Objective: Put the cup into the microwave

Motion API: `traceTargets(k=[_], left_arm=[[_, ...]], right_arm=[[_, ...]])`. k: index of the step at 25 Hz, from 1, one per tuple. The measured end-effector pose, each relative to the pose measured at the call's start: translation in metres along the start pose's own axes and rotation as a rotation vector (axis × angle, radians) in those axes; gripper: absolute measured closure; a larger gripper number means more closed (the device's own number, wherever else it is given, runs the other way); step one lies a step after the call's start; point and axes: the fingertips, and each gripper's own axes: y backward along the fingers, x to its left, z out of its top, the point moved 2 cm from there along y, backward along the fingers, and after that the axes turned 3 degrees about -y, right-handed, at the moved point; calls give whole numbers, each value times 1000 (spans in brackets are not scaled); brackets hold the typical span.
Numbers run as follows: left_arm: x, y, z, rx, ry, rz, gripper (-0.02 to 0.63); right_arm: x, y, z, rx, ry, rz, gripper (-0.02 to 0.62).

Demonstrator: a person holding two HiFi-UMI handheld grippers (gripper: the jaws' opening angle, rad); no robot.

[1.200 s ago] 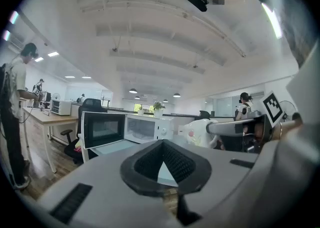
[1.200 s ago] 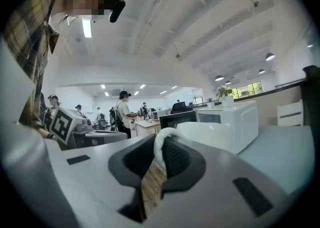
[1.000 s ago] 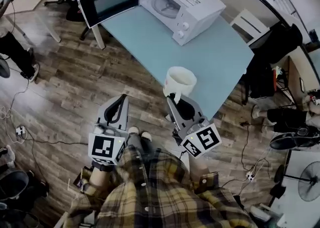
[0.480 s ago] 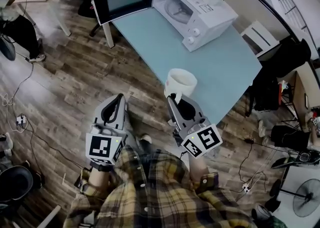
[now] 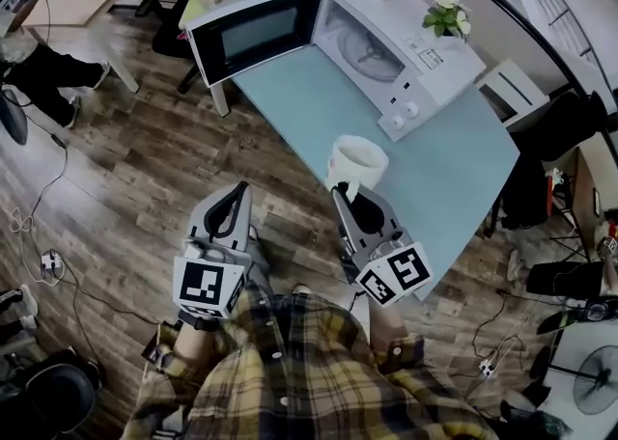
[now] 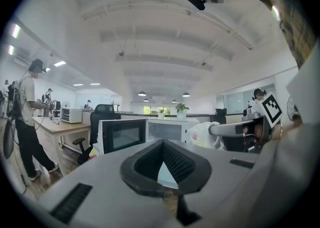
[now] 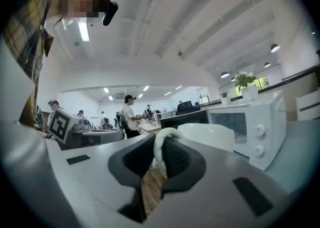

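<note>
Gripping the white cup (image 5: 357, 160) by its handle, the right gripper (image 5: 341, 194) holds it at the desk's (image 5: 454, 173) near edge, short of the open microwave (image 5: 410, 57); the left gripper (image 5: 239, 189) is closed and empty.

The person holds both arms out in front of the body, forearms in plaid sleeves (image 5: 290, 380), with a gripper in each hand. The left gripper (image 5: 236, 195) points forward and about level. Its jaws are together at the tips, with nothing between them. The right gripper (image 5: 342, 199) is beside it but well apart, and also points forward and level. Its jaws are clamped on the handle of a white cup (image 5: 356, 160), which is carried upright just ahead of them. The marker cube (image 5: 205, 286) of each gripper faces up towards the head.
</note>
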Motion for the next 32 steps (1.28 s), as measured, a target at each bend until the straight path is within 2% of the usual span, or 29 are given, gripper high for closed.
traceTargets(k=[6,14,21,29,32], left_arm=[[65,-29,3,12,4,-44,609],[118,-56,1,11,8,-102,609],[137,-60,-10,35,12,-137,609],[135,-66,-22,76,6,-184,609],[134,-75,-19,67,0,-195,609]], right_arm=[[2,-63,1,3,-19,-47,551],[5,-111,-2,-10,-39,-111,551],[2,-123,-14,-8,-79,-175,551],[-5,-120,-22,-16,-108,-227,551],[-18,-122,-23,-16,-123,-243,551]])
